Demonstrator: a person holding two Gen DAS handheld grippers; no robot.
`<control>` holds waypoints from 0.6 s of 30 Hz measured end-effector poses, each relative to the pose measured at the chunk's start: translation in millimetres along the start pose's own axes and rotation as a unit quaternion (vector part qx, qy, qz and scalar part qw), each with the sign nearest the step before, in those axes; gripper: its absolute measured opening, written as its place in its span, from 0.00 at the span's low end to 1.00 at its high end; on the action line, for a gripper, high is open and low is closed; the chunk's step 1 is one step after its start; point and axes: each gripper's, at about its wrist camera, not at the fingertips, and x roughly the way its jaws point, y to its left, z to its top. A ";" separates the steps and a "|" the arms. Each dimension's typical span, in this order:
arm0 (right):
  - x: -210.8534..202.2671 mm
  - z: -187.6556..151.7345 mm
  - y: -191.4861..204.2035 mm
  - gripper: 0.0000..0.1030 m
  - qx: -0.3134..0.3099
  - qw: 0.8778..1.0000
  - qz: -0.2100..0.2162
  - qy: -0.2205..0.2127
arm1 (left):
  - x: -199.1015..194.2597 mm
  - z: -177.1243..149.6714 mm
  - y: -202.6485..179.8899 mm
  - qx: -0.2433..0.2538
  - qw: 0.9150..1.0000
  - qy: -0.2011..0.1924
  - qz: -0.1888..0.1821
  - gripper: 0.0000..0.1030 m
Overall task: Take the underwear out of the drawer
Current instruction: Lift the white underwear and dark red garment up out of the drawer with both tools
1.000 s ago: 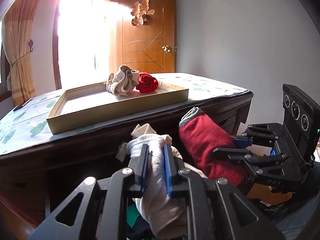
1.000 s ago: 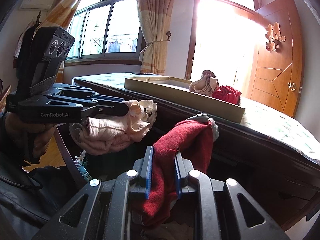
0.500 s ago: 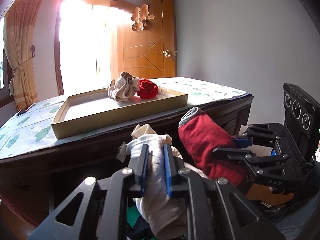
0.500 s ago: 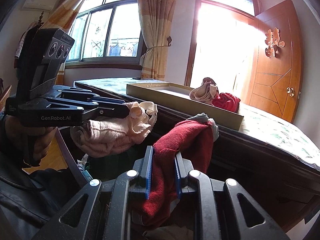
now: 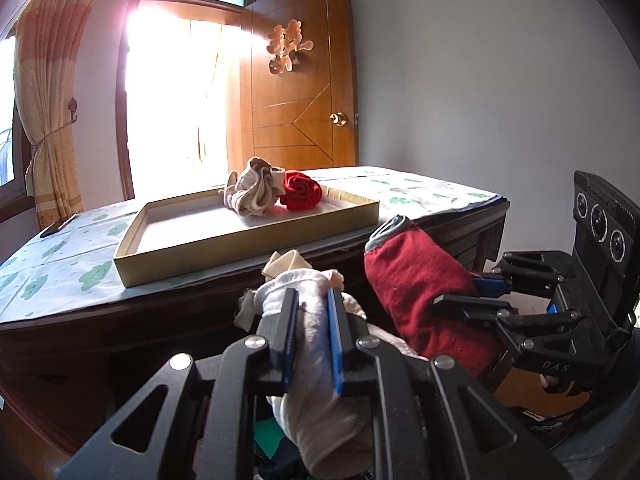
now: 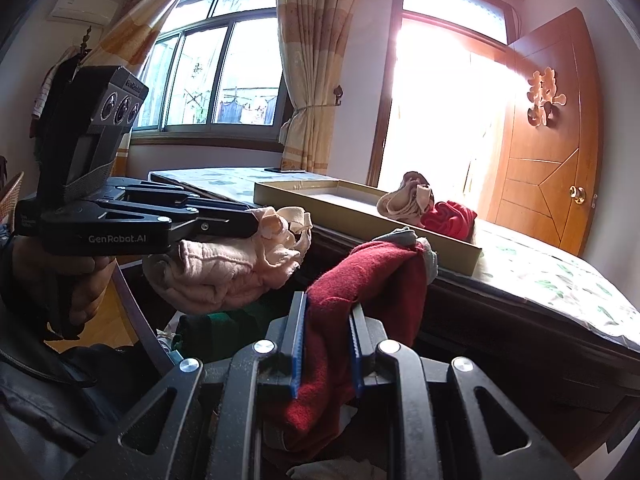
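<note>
My left gripper is shut on a pale pink piece of underwear, which hangs down between its blue pads; the same bundle shows in the right wrist view under the left gripper. My right gripper is shut on a dark red piece of underwear with a grey band; in the left wrist view it sits to the right, clamped by the right gripper. Both pieces hang in the air in front of the dark wooden table. The drawer itself is mostly hidden below.
A shallow gold box lies on the table's green-patterned cloth, holding a beige roll and a red roll. Behind stand a wooden door, a bright doorway and curtains. Dark and green clothes lie below.
Both grippers keep hold of their pieces. The left wrist view has tipped slightly, so the box and door sit a little lower in the picture; the right one barely shifts.
</note>
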 end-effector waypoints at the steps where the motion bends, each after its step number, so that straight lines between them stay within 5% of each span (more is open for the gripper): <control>1: -0.5 0.0 0.4 0.19 -0.001 1.000 0.000 -0.002 | -0.1 0.4 0.4 -0.001 1.000 -0.001 0.000 0.11; 18: -3.5 5.7 1.5 0.19 -0.006 1.000 -0.002 -0.021 | -11.4 4.1 -4.0 0.012 0.999 -0.029 0.011 0.11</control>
